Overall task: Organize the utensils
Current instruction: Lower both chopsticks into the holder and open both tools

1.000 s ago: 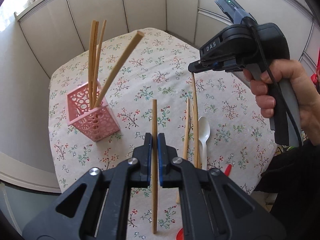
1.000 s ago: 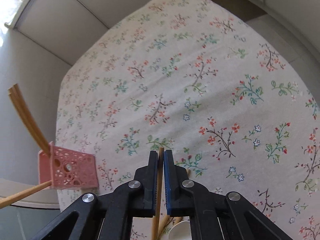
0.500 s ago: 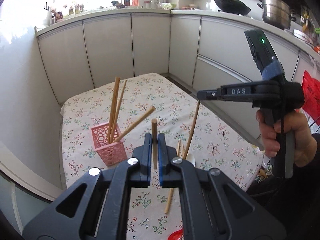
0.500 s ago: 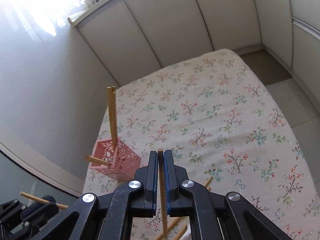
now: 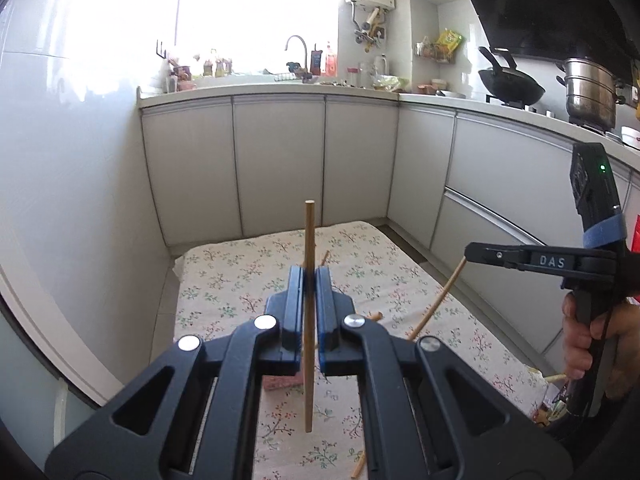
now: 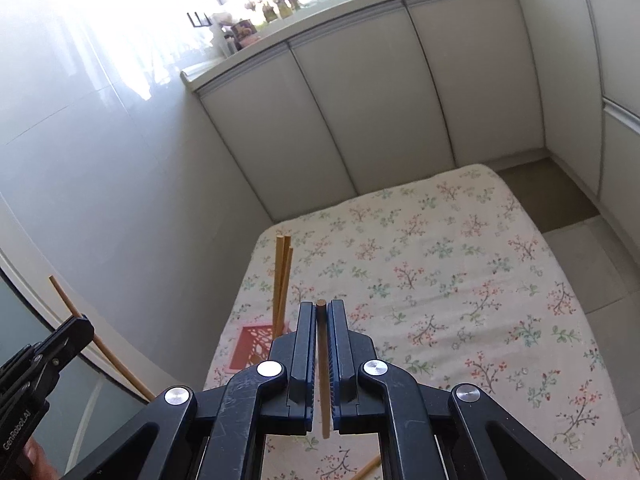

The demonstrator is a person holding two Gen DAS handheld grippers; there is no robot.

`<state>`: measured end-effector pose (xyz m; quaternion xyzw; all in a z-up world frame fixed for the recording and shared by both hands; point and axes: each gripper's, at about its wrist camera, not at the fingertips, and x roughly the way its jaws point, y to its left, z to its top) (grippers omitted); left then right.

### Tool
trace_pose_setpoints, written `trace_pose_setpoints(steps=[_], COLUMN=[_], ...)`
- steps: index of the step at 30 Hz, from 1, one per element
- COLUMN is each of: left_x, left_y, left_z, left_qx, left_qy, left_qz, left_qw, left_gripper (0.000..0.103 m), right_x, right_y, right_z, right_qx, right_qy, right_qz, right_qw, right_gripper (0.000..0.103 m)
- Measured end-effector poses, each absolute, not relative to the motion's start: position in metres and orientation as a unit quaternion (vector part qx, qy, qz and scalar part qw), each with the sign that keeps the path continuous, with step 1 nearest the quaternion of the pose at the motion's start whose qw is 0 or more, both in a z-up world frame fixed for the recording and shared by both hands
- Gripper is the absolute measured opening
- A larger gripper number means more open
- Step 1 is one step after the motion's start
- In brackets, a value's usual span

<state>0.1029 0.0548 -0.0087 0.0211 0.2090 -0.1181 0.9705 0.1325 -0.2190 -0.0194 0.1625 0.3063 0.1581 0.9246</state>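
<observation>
Wooden chopstick (image 5: 308, 312) standing upright at frame centre, pinched between the closed pads of the left gripper (image 5: 308, 312), both ends poking out. Second chopstick (image 6: 322, 376) clamped the same way in the right gripper (image 6: 321, 344), low in the frame's middle. Pink holder (image 6: 256, 346) sitting at lower left on the floral tablecloth (image 6: 440, 280), three chopsticks (image 6: 282, 284) leaning in it. Loose chopstick (image 6: 366, 468) lying near the bottom edge.
</observation>
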Motion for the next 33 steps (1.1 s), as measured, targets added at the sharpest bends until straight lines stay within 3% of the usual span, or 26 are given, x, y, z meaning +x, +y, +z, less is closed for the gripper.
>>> trace_pose_setpoints(steps=[15, 33], left_x=[0.145, 0.198], left_y=[0.058, 0.048], left_z=[-0.017, -0.061], left_qx=[0.015, 0.051], left_qy=[0.155, 0.212], left_qz=[-0.042, -0.03], left_qw=[0.987, 0.975], left_gripper=[0.006, 0.006], right_x=[0.142, 0.196], right_y=[-0.218, -0.193], right_z=[0.021, 0.003], right_qx=[0.169, 0.225], right_qy=[0.235, 0.23], right_qz=[0.152, 0.202], right_qw=[0.945, 0.925], right_gripper=[0.004, 0.004])
